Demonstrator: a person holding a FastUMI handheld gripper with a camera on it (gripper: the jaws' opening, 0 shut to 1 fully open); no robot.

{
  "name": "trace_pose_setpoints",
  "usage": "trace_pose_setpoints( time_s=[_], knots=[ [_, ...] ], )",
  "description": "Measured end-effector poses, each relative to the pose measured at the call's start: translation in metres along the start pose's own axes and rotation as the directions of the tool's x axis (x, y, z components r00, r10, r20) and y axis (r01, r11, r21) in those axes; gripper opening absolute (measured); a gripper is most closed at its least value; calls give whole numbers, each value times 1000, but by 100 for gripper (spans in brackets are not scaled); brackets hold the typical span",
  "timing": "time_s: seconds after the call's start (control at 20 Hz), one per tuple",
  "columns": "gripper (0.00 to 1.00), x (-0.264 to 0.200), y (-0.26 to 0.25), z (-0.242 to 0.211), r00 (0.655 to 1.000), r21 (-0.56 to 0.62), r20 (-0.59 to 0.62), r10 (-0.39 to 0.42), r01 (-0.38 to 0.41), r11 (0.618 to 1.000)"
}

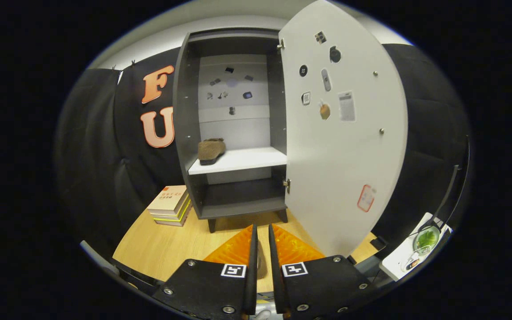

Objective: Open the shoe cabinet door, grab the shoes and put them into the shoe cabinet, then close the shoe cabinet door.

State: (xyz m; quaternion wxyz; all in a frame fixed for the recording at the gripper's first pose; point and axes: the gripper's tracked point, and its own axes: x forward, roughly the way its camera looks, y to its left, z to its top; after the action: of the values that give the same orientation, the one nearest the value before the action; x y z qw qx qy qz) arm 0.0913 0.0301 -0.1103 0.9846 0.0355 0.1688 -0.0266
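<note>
Shoe cabinet (pixel 187 133) seen on wooden table (pixel 167 249), door (pixel 345 146) swung wide open; one shoe (pixel 211 150) laid on white shelf (pixel 242 161). Gripper (pixel 261 242) fingers clamped on second shoe (pixel 262 262), held ahead of cabinet; stacked books (pixel 170 205) placed beside cabinet

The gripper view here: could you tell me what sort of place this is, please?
Probably a staged test booth: a small dark shoe cabinet with its white door open stands on a wooden tabletop, black cloth wall behind.

Stack of books (pixel 170 206) on wooden table (pixel 167 249); possibly a green-filled bowl (pixel 426 238) on a white surface.
</note>
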Motion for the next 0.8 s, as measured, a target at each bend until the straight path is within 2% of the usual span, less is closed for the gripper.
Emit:
trace_pose_setpoints(
  time_s=[0.25, 0.6, 0.8],
  knots=[
    [16, 41, 16, -69, 992, -33, -117, 46, -50, 998],
    [17, 106, 45, -150, 949, -74, -289, 128, -156, 985],
    [17, 142, 51, -186, 923, -65, -358, 143, -178, 982]
  ],
)
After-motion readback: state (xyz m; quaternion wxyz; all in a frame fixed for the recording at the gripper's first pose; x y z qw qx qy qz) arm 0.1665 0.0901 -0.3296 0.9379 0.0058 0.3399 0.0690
